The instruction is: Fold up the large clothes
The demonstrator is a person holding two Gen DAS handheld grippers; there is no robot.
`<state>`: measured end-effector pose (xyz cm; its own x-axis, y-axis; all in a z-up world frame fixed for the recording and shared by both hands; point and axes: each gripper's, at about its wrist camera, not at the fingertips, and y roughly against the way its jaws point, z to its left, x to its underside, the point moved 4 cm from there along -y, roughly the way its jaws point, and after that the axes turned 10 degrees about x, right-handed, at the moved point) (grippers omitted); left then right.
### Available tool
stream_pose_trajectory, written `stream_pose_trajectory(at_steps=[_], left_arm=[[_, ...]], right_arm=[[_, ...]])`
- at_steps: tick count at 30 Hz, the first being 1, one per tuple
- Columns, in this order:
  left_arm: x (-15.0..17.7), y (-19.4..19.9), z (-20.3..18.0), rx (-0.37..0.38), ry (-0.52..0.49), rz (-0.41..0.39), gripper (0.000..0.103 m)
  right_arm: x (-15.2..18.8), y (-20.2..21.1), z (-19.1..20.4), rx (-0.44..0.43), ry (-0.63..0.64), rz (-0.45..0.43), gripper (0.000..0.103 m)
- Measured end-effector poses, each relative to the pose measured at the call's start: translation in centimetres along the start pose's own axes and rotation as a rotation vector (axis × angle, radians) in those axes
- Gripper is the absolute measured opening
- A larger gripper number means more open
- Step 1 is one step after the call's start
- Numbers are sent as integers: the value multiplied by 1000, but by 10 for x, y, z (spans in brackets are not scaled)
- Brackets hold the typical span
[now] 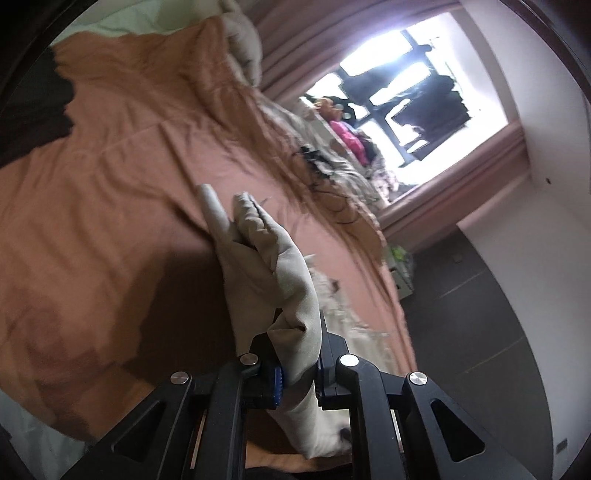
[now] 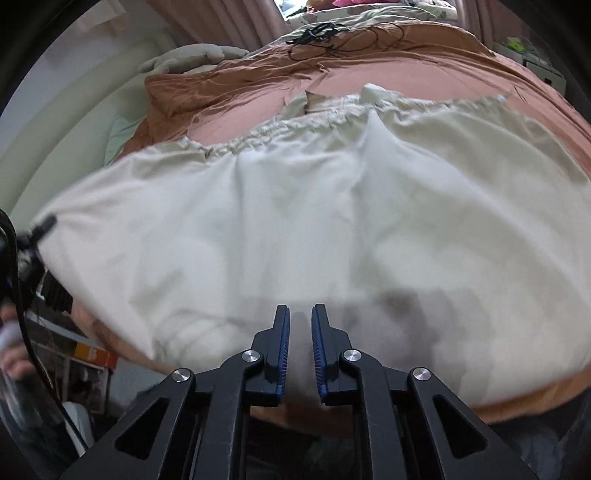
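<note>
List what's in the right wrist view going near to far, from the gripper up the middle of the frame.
Right gripper → cream garment → its gathered waistband → terracotta bedspread → tangle of black cable → pink curtain.

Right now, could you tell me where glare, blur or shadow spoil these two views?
Left wrist view: the window is blown out white, and the orange bedspread is smeared by motion blur. Right wrist view: the cream garment is soft and blurred, with a grey shadow ahead of the right tool; both frames bend at the edges.
</note>
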<state>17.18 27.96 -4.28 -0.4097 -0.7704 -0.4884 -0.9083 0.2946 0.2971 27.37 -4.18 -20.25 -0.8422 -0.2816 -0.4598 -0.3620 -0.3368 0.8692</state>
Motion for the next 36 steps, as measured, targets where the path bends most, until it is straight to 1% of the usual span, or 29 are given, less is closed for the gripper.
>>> stream_pose_trajectory(at_steps=[3, 5, 7, 11, 13, 17, 23, 27, 30, 34, 36], left_arm=[[-5, -5, -28, 35, -30, -4, 11], [-6, -14, -48, 54, -62, 18, 11], [-5, -25, -69, 60, -96, 38, 11], [-5, -45, -104, 91, -141, 64, 11], [-4, -55, -125, 103, -159, 75, 11], [-4, -77, -157, 112, -192, 98, 11], [9, -124, -210, 120, -249, 162, 11], [25, -162, -239, 82, -286, 211, 11], [44, -199, -257, 79, -307, 261, 11], [81, -251, -272, 76, -333, 351, 11], [106, -281, -277, 59, -356, 400, 11]], right_arm=[[9, -7, -2, 10, -10, 2, 10], [12, -11, -4, 0, -30, 6, 9], [14, -14, -8, -22, -55, 18, 8], [10, -14, -17, -94, -79, 67, 8], [6, 3, -26, -144, -92, 42, 8], [0, 36, -46, -153, -117, -35, 8], [-5, 79, -106, -155, -218, -139, 9], [-3, 94, -153, -116, -297, -182, 9], [6, 98, -192, -98, -379, -187, 9], [22, 101, -236, -66, -459, -193, 9], [30, 102, -257, -55, -498, -193, 9]])
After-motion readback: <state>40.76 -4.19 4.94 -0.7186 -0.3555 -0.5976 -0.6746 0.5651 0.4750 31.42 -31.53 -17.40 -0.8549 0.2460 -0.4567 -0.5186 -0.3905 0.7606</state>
